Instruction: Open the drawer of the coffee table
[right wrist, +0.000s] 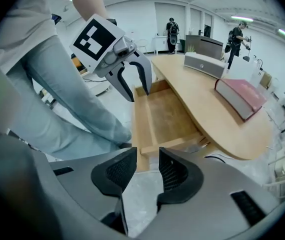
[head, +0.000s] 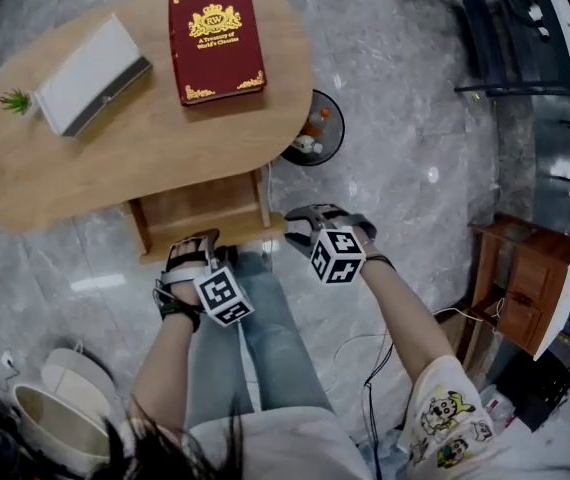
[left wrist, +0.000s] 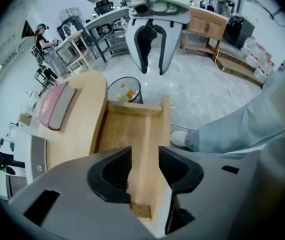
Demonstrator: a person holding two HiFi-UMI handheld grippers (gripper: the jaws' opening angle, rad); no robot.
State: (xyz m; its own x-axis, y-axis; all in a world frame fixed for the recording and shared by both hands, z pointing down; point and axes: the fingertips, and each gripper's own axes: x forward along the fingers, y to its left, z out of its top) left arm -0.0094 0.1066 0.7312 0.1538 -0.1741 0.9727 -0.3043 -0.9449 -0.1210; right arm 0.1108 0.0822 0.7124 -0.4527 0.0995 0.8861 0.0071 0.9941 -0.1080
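Drawer (head: 205, 211) stands pulled out from under the coffee table (head: 85, 168), directly ahead of both grippers. Its rear portion is hidden beneath the tabletop in the head view, and the left gripper (left wrist: 145, 170) covers part of its front panel there. The long axis runs from the table edge out toward the person, with the open side facing up.

Left gripper: jaws moderately apart, with no pad pressing on anything. A drawer wall shows through the gap, and the gripper body cuts off the near end of the drawer. Only this view shows a shoe (left wrist: 180, 138) to the right of the jaws and the waste bin (left wrist: 124, 90) beyond the drawer.

Right gripper (right wrist: 147, 171): jaws partly apart and holding nothing, with floor showing through the gap. The front corner of the drawer lies just ahead of the jaws. Only this view shows the drawer interior lengthwise.

A red book (head: 215, 40) and a white box (head: 90, 76) rest on the tabletop, beyond both grippers.
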